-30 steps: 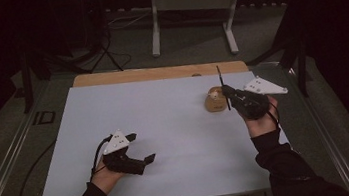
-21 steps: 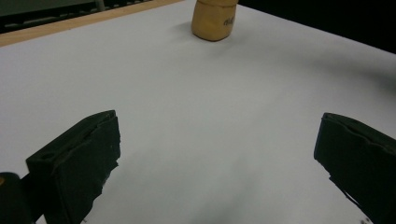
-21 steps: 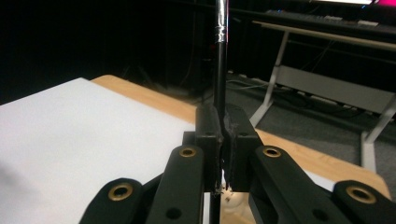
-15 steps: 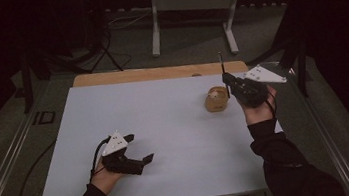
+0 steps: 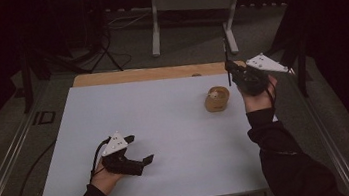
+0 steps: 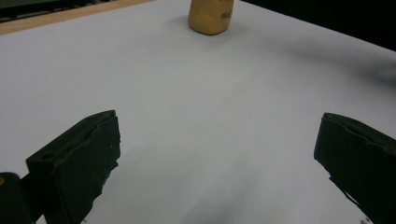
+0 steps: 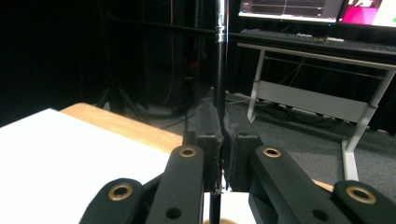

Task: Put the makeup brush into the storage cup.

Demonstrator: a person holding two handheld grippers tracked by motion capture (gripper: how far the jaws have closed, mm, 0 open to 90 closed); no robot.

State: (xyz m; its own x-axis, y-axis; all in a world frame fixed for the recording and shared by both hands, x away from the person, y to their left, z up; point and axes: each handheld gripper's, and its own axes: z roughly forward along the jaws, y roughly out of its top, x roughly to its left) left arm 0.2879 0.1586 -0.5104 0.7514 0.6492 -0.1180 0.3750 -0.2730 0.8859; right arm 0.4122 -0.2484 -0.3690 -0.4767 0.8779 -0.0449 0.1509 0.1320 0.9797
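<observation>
The right gripper [image 5: 230,69], jaws shut on a thin black stick [image 7: 219,70], has lifted away behind the small tan cup [image 5: 216,99] on the white table [image 5: 165,124], while the left gripper [image 5: 142,157] waits, jaws apart.

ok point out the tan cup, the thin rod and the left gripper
tan cup [image 5: 217,99], high view, its side wall
thin black rod [image 7: 220,70], right gripper view, its shaft above the shut jaws
left gripper [image 5: 142,160], high view, midway between its open jaws
</observation>
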